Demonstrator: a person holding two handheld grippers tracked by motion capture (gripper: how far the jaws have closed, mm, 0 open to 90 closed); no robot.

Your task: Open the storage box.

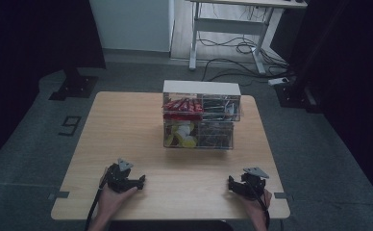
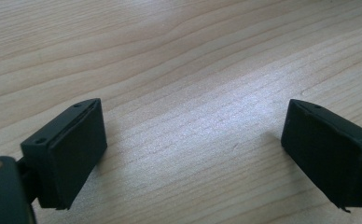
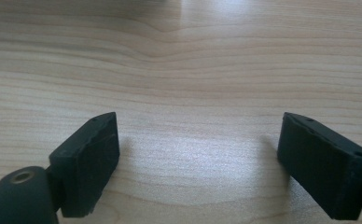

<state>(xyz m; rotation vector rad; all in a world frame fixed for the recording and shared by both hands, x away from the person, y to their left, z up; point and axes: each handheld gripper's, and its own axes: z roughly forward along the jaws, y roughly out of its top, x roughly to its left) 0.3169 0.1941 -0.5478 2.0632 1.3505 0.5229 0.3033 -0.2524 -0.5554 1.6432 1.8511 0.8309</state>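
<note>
A: Where is each hand sitting?

B: The person is resting the left gripper [image 1: 142, 181] on the near left part of the wooden bench [image 1: 127, 130], and the right gripper [image 1: 230, 183] on the near right part. Both are pointing inward, toward each other, and staying well apart.

A: What are the jaws doing?

B: The left gripper [image 2: 194, 140] is holding its jaws spread wide, with bare wood grain showing between them. The right gripper [image 3: 198, 149] is doing the same: jaws released, gripping nothing, hovering just over the bench top.

A: And the thing nearest to them?

B: A clear organizer box [image 1: 200, 120] is standing at the middle of the bench, toward the far edge, well apart from both grippers. It is showing two tiers under a white top; red packets [image 1: 181, 106] are lying in the upper left compartment and yellow and white items [image 1: 181, 134] in the lower left one. The right-hand compartments are holding darker things too small to tell.
</note>
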